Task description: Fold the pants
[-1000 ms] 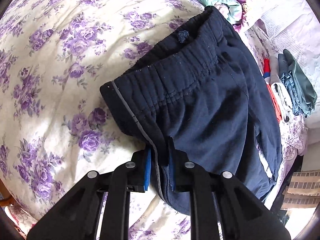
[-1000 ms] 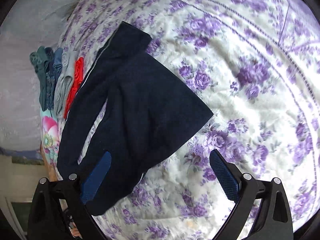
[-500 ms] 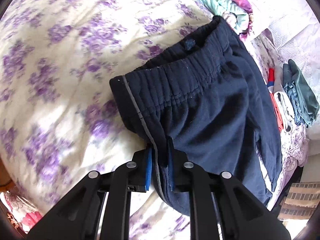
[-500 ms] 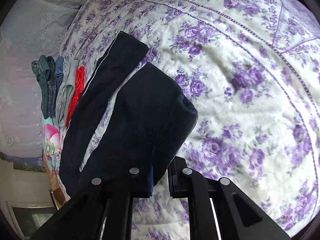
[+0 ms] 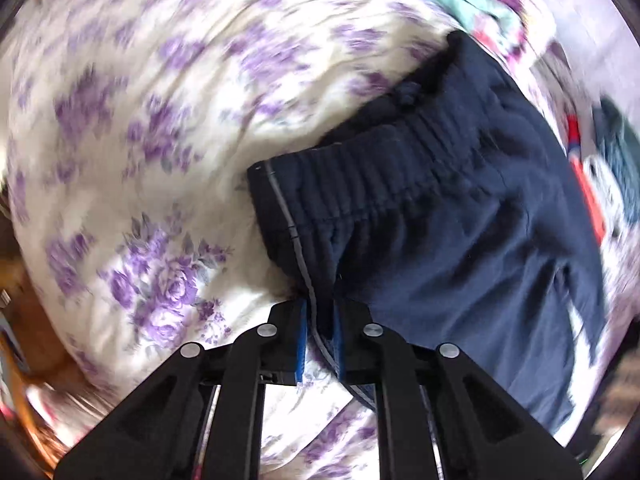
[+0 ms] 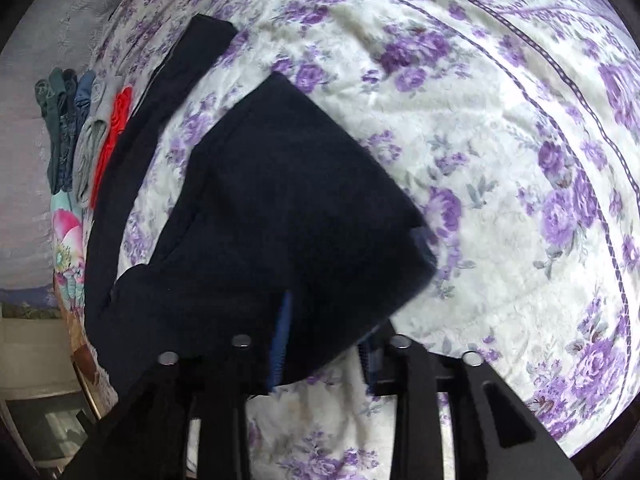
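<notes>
A: Item under test?

B: Dark navy pants (image 5: 452,216) on a bedspread (image 5: 168,92) printed with purple flowers. Left wrist view: the elastic waistband (image 5: 384,168) runs across the middle of the frame, a thin grey side stripe (image 5: 294,236) comes down toward the camera, and the legs trail off to the near right.

A: Left gripper?

B: Left gripper (image 5: 319,336) is clamped narrow on the pants at the side stripe, just below the waistband corner. Blue pads (image 5: 301,340) press the cloth from both sides. This view is motion-blurred.

A: Right side?

B: Right wrist view: one leg (image 6: 288,216) is raised and draped toward the camera, and the other leg (image 6: 160,112) lies flat, running to the far left. Right gripper (image 6: 324,344) has the dark cloth between its blue pads (image 6: 282,336); the gap looks narrow, but the fabric covers most of it, so I cannot tell how firm the grip is.

A: Surroundings?

B: A row of folded clothes (image 6: 80,128), teal, blue, grey and red, lies at the far left of the bed, just beside the flat leg. A floral pillow (image 6: 66,240) sits nearer, at the left edge.
</notes>
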`<state>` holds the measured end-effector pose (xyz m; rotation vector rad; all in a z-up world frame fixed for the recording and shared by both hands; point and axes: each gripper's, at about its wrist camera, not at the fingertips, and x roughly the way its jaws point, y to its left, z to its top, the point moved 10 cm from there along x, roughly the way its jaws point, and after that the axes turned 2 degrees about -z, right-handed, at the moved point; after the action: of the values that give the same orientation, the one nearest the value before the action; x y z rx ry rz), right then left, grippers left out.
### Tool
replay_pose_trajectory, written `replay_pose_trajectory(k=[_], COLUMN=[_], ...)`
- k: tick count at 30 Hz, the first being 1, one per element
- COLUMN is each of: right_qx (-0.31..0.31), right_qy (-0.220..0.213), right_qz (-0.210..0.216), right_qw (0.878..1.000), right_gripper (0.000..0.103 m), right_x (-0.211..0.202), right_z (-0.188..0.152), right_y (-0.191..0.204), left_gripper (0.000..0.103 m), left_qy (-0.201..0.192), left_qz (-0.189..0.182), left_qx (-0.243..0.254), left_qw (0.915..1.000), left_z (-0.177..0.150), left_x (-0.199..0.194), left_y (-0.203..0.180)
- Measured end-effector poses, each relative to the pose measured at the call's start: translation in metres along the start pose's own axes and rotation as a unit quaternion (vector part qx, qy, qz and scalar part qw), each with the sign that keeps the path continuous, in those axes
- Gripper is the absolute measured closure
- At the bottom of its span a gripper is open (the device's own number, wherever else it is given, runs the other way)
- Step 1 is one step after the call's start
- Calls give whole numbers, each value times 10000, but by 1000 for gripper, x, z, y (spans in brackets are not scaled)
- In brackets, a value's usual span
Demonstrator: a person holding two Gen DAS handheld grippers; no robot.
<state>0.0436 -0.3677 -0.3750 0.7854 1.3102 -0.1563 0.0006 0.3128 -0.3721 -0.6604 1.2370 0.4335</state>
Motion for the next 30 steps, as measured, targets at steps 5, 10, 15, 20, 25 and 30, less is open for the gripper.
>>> replay_pose_trajectory(k=[5, 10, 15, 20, 25, 30], right_qx=[-281, -756, -1844, -3168, -4427, -5157], right_qy=[-94, -694, -952, -608, -140, 93], right_qz=[-692, -1034, -622, -258, -251, -285], right_qw=[9972, 9893, 9762, 9462, 8962, 8562], right_gripper=[43, 41, 37, 37, 37, 44], right_x=[-38, -85, -72, -17, 54, 115], right_z=[-6, 21, 60, 45, 7, -20], right_y=[-6, 17, 136, 266, 360, 426], left_gripper=[81, 83, 73, 73, 73, 70], left_qy=[-221, -914, -881, -379, 110, 508], left_qz=[-105, 260, -103, -119, 151, 192], left_qx=[155, 768, 1524, 2110, 2443, 2284], left_qw=[9996, 9925, 9843, 9767, 9695, 9720], left_z=[1, 28, 55, 56, 47, 46], left_x=[-42, -98, -89, -31, 29, 67], left_y=[1, -23, -97, -153, -172, -163])
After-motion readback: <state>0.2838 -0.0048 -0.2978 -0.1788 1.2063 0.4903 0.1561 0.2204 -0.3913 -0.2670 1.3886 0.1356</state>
